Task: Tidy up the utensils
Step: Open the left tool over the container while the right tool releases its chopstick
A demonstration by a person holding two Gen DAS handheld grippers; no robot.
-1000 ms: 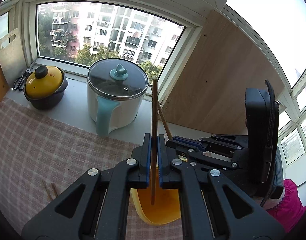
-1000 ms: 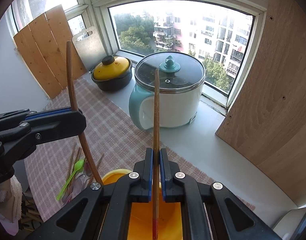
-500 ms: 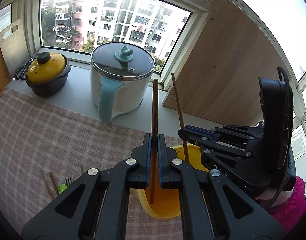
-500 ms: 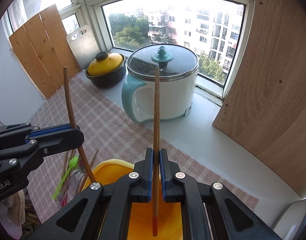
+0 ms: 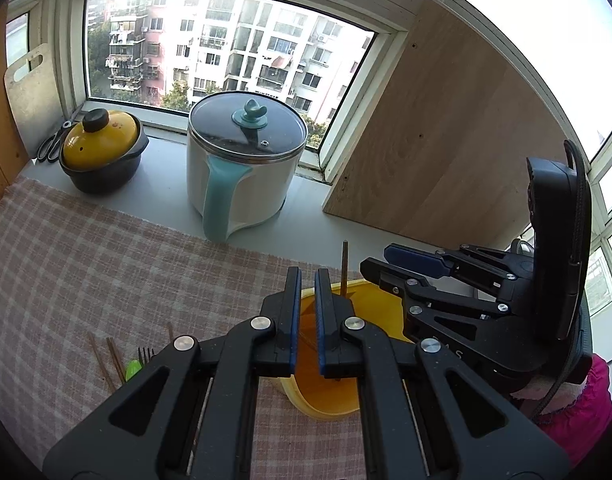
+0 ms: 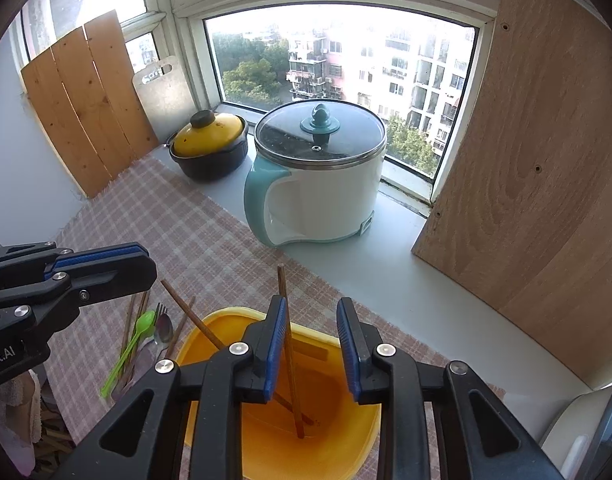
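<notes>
1. Leftover utensils: green spoon, fork and loose chopsticks lie on the checked cloth on the table, left of the tub, not yet sorted.
2. Left tool: jaws parted, holding nothing, above the yellow tub.
3. Two chopsticks lean inside the tub, ends up, probably for easy collection.
4. Right tool: open wide, empty, over the tub.

My left gripper hovers over the yellow container, jaws slightly parted and holding nothing. One chopstick stands in it, beside my right gripper.
</notes>
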